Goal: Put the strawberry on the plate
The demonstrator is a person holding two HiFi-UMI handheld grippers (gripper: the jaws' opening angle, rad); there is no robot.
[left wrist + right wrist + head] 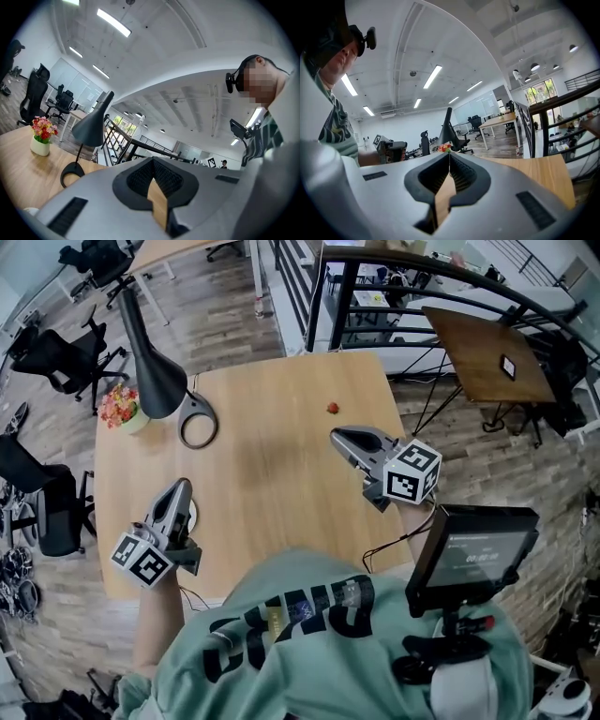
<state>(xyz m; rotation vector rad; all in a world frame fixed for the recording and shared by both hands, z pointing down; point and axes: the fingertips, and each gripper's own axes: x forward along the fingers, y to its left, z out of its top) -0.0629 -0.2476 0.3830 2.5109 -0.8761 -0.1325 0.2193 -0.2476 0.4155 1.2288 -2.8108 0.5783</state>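
Reading both jaw pairs shut and empty, with strawberry (332,408) loose on table (262,456) just beyond right gripper (341,438) tips toward far edge, well apart from left gripper (180,488); plate possibly beside left gripper, unconfirmed.

head view steeply down over table (262,456), gripper views level, sharing lamp (91,126)
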